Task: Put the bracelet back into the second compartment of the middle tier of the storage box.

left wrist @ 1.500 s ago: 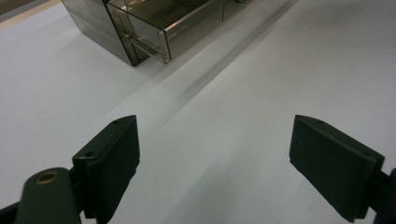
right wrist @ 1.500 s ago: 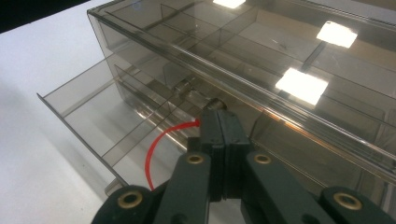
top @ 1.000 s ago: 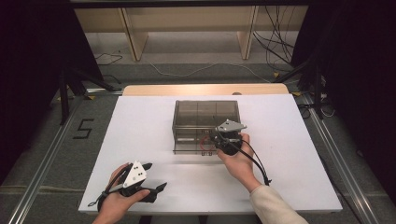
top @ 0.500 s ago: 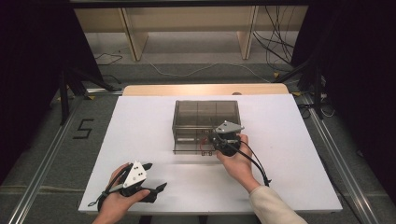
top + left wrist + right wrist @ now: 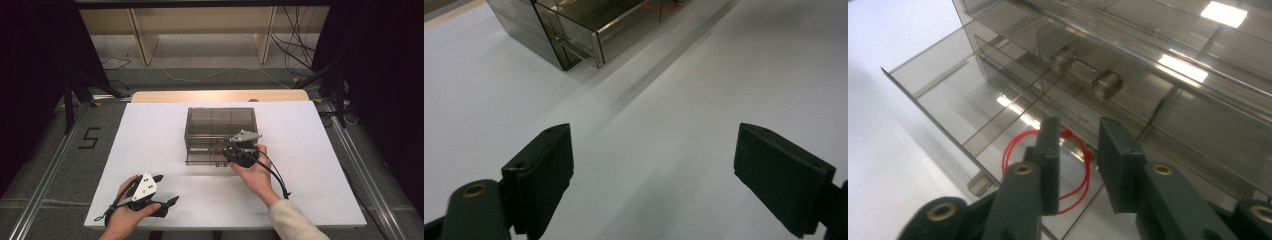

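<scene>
Smoky clear drawer box sits mid-table, its bottom drawer pulled out toward the near side. In the drawer lies a thin red cord loop. Right gripper is over it, jaws narrowly apart, gripping nothing. Left gripper rests near-left, jaws spread wide over bare table.

Light is all overhead and pretty even, so the white table glows while the floor and both sides go almost black. High view is soft and a bit grainy. Bright glare patches sit on the smoky plastic box, and the black jaws up close look blurry, with faint streaky shadows.
</scene>
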